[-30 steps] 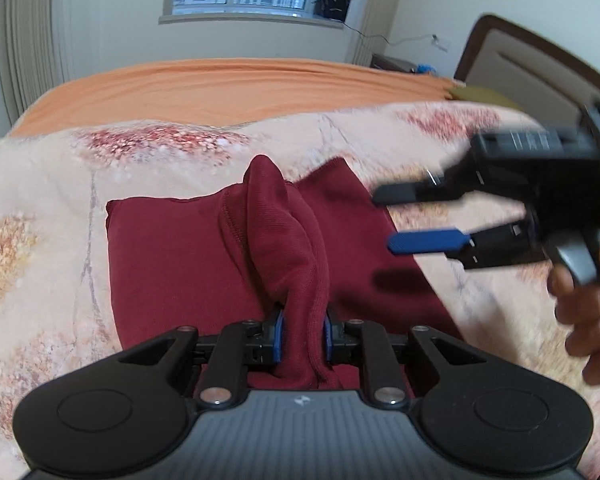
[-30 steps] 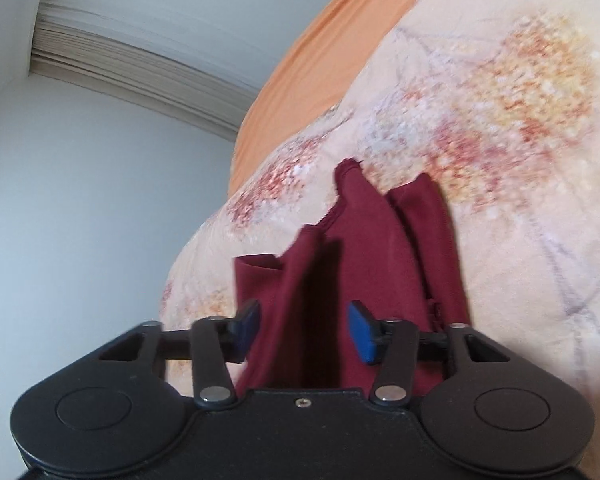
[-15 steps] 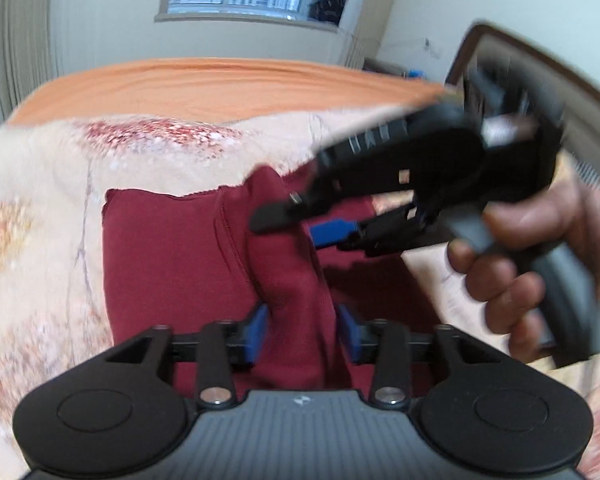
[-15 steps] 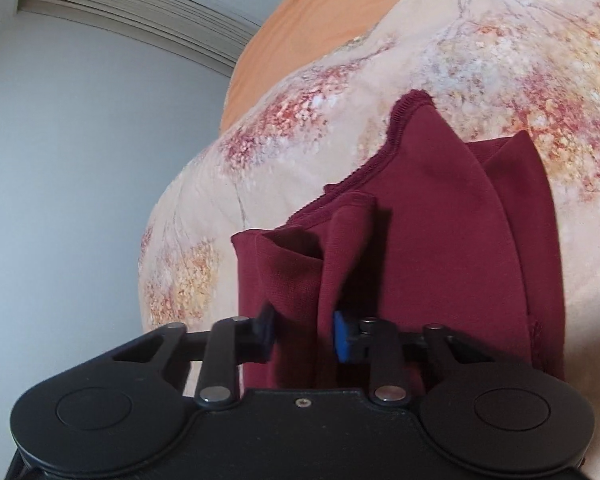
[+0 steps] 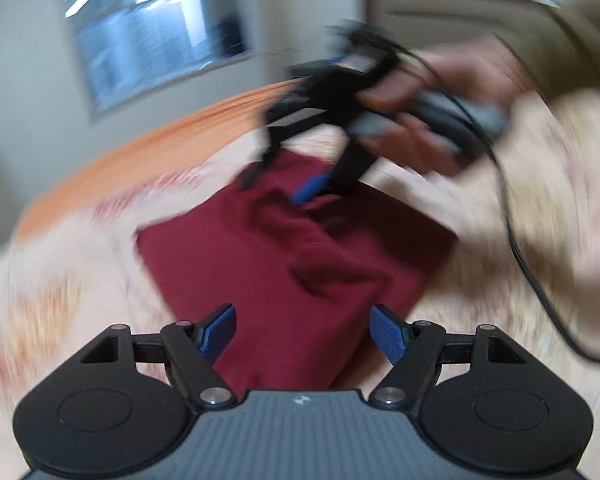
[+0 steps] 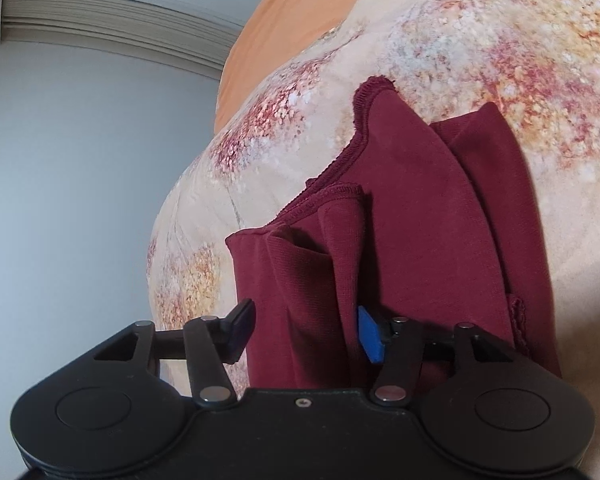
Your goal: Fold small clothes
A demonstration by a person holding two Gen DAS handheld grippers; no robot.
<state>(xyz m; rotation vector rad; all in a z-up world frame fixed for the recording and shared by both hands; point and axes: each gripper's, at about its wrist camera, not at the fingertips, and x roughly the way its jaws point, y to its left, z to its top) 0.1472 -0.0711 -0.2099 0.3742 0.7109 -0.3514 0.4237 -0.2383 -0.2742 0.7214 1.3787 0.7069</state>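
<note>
Maroon knit garment (image 5: 284,264) is lying half-folded on the floral bedspread (image 6: 480,40), looking soft, light and floppy. Both the left gripper (image 5: 302,330) and right gripper (image 6: 306,330) are opening, gripping nothing; hemmed corners are offering the surest hold.

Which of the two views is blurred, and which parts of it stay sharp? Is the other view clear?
Left wrist view: strong motion blur on the bed cover, window and right gripper; only the left gripper itself stays sharp, and the dark red garment is softened. Right wrist view: clear, the garment's stitched hem readable, with fisheye bending at the edges.
</note>
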